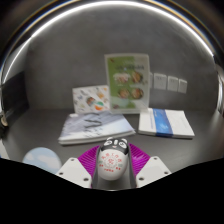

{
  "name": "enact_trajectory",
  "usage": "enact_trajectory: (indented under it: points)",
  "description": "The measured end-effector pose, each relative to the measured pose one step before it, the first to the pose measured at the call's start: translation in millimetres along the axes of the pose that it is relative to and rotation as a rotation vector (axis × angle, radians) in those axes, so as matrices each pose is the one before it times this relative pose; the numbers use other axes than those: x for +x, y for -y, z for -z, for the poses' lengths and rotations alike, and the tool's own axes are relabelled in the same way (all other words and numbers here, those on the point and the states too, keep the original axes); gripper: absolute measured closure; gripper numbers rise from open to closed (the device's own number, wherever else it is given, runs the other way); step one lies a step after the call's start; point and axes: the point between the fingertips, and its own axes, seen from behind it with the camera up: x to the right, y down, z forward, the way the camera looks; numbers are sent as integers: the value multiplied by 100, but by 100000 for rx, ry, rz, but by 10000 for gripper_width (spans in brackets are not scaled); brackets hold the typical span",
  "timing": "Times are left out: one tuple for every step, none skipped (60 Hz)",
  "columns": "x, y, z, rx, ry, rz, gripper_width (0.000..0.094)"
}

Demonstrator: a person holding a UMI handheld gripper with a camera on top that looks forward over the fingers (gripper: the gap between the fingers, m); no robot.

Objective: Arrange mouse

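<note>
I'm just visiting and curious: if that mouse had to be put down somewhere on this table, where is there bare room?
The gripper is shut on the mouse. Bare table lies beside the magazine, beyond the pale round object. A narrow strip runs between magazine and blue-edged booklet. The back is crowded: green poster and small card.

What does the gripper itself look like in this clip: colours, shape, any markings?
The gripper has two pale grey, angular fingers, each lined with a ribbed magenta pad on its inner face. No cables, labels or sleeve are visible.
</note>
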Motion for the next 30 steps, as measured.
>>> enact_trajectory:
  points:
    - [-1191, 608, 920, 1706, 936, -67, 495]
    - [-1341, 600, 839, 1648, 1147, -206, 495]
    - [-1465, 520, 800, 1361, 1218, 46, 495]
    - [-1455, 422, 710, 1149, 1241, 152, 496]
    - [-1550, 364, 606, 1014, 1124, 288, 495]
    - [-1685, 342, 322, 881, 949, 36, 496]
    - [-1578, 101, 678, 981, 1007, 649, 497]
    - [-1514, 104, 389, 589, 936, 439, 496]
    - [-1485, -37, 284, 449, 769, 276, 496]
    - [-1418, -129, 160, 132, 740, 123, 498]
    - [-1401, -282, 49, -300, 837, 200, 499]
    - [-1375, -467, -4, -744, 951, 259, 499]
    - [-1274, -544, -57, -895, 1025, -73, 500]
    - [-1129, -677, -441, -267, 1320, -640, 499]
    - [-1368, -535, -315, -320, 1406, -757, 499]
    - [-1212, -654, -148, -873, 1628, -327, 499]
    - [-1041, -859, -265, -1818, 1121, -7, 499]
    - [-809, -981, -253, -2277, 400, 519, 500]
    - [-627, -955, -294, -2076, -157, 815, 500]
    - [-454, -783, -293, -1441, -560, 783, 499]
    - [-285, -642, -269, -884, -753, 594, 500]
    - [-236, -596, -274, -810, -737, 575, 500]
    - [-193, -543, -256, -889, -590, 640, 500]
    - [95, -512, -220, -1032, -305, 629, 501]
    - [-164, -541, -409, -796, -573, 358, 501]
    - [-81, -416, -216, -1052, -470, -30, 500]
    - [-89, -371, -191, -826, -362, -126, 499]
    - [-92, -323, -203, -700, -216, -30, 500]
    - [-38, -321, -200, -584, -249, 17, 500]
    - [-9, -283, -191, -650, -397, -31, 498]
